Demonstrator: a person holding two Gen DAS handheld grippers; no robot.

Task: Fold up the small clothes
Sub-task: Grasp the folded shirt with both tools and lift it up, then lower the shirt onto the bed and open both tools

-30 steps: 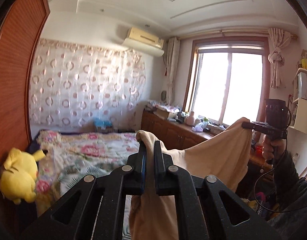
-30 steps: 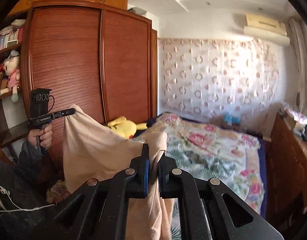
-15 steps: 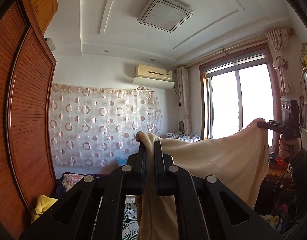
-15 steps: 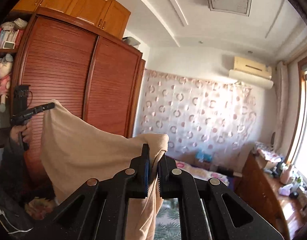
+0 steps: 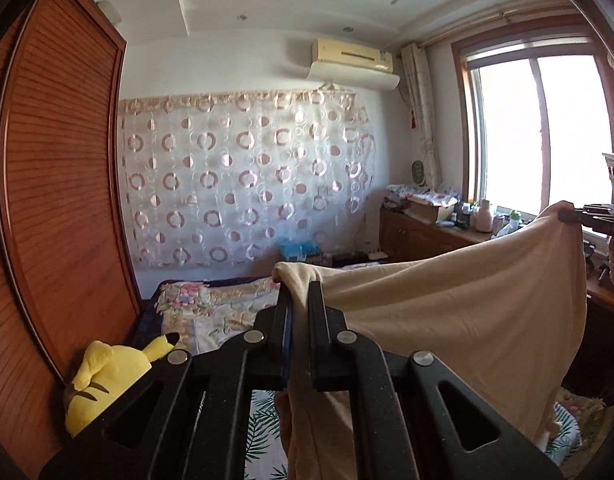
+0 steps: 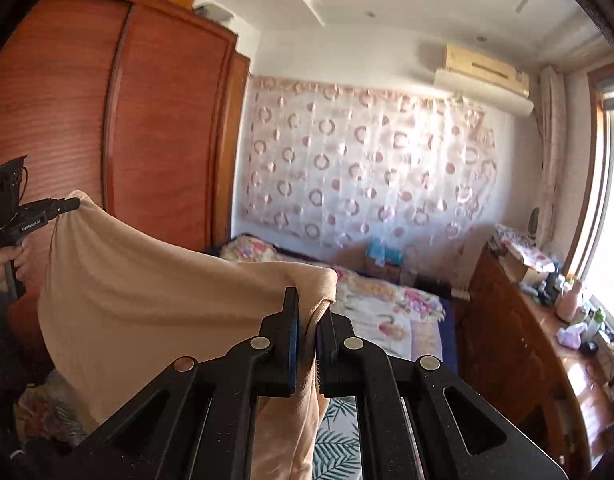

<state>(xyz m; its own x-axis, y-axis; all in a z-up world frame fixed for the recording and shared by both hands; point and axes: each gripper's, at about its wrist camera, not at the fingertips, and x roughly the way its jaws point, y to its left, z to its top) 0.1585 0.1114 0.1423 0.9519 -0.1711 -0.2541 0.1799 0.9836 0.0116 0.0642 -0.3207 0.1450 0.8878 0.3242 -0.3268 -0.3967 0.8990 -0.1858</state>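
A beige garment (image 5: 467,312) hangs stretched in the air between both grippers, above the bed. My left gripper (image 5: 299,292) is shut on one top corner of it, the cloth bunched over the fingertips and hanging down between them. My right gripper (image 6: 307,304) is shut on the other top corner of the beige garment (image 6: 147,300). In the left wrist view the right gripper (image 5: 567,217) pinches the far corner at the right edge. In the right wrist view the left gripper (image 6: 73,203) shows at far left, held by a hand. The garment's lower edge is hidden.
A bed with a floral cover (image 5: 211,312) lies below and ahead. A wooden wardrobe (image 5: 55,200) stands on the left with a yellow plush toy (image 5: 107,376) at its foot. A cluttered wooden dresser (image 6: 519,344) runs under the window (image 5: 539,136) on the right.
Both grippers swung up towards the ceiling with the garment and have come back down and tilted level again. The bed and plush toy are back in view. Both grips are unchanged.
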